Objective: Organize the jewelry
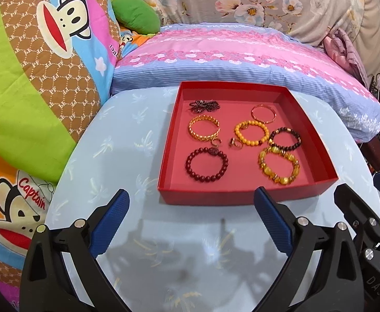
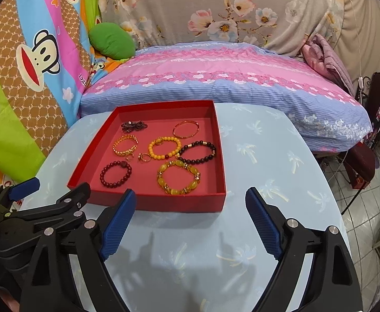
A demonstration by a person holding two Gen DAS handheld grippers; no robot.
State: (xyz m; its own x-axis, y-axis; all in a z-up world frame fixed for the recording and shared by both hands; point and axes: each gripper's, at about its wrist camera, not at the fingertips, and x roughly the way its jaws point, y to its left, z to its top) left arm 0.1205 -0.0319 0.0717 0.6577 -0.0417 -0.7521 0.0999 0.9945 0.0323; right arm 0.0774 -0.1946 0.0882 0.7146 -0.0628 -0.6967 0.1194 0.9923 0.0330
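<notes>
Both grippers' jaws wide apart and empty, red jewelry tray (image 1: 244,195) just beyond them.

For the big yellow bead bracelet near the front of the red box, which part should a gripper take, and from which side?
Grip the yellow bead bracelet at its near arc, coming from above with one finger inside the ring and one outside. It lies flat on the floor of the red box, close to the front wall, so a side approach looks blocked.

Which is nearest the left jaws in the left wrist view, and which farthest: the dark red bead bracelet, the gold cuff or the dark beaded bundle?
1. Dark red bead bracelet, front left of the tray.
2. Gold cuff, behind it.
3. Dark beaded bundle, back left corner.
</notes>
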